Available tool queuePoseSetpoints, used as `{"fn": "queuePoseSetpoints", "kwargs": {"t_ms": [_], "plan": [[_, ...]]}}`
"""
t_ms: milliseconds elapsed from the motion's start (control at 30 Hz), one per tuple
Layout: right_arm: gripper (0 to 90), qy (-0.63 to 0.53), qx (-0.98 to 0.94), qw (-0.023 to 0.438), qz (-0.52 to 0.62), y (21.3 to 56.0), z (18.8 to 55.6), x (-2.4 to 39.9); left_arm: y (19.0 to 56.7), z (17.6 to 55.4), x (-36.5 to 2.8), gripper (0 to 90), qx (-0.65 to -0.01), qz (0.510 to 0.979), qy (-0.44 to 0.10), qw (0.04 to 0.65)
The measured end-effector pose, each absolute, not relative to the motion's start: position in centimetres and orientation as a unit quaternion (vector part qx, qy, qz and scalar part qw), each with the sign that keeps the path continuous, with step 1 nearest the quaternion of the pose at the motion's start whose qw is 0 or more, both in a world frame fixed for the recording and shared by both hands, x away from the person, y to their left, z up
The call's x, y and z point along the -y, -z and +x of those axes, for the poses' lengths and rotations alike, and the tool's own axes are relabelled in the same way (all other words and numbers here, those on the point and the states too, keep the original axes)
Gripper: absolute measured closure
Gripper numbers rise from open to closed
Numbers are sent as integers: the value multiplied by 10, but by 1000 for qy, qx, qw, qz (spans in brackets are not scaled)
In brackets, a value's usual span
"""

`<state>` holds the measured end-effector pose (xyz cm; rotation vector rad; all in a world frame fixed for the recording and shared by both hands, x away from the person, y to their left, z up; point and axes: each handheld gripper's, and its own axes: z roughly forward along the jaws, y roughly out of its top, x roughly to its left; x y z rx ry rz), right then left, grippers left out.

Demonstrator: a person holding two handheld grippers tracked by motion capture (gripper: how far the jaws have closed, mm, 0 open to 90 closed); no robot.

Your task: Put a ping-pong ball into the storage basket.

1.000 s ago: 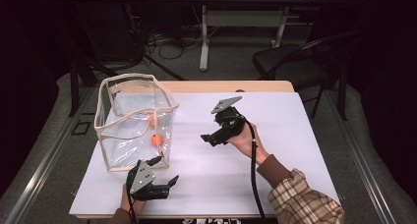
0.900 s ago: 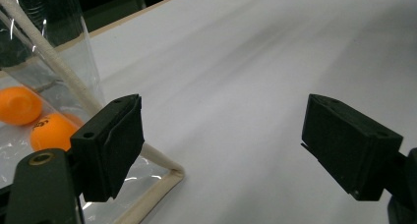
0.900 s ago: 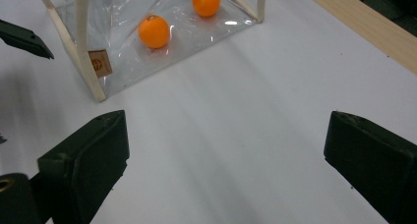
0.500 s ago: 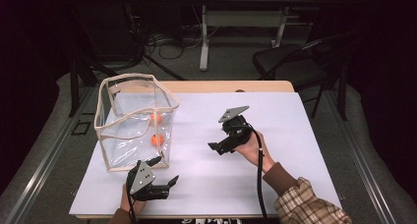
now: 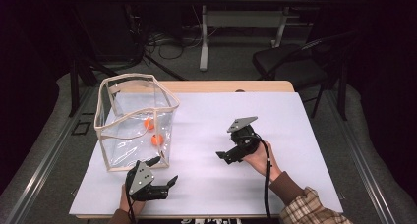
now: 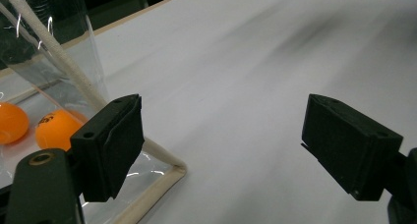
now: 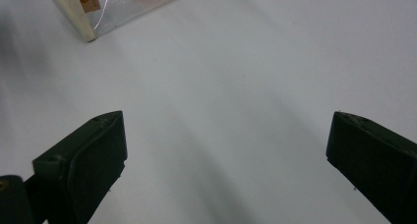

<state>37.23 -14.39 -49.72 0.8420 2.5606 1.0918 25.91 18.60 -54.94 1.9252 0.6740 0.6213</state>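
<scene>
Dark room — chair (image 5: pixel 290 62), floor cables (image 5: pixel 162 40).

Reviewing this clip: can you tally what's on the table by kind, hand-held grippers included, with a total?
Orange balls: 2, one and another, both inside the bag
Clear bag with cream trim: 1
Grippers: 2, the left gripper and the right gripper, both open and holding nothing
Total: 5

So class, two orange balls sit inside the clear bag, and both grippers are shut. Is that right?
Not quite. The two orange balls do sit inside the clear bag, but the left gripper and right gripper are both open, as each gripper view shows.
</scene>
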Motion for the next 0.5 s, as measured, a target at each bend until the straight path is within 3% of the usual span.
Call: {"fn": "queuePoseSetpoints", "kwargs": {"t_ms": [500], "plan": [[15,-392,-862,131,292,502,352,168,550,259,-186,159,-277,791,-254,483]]}}
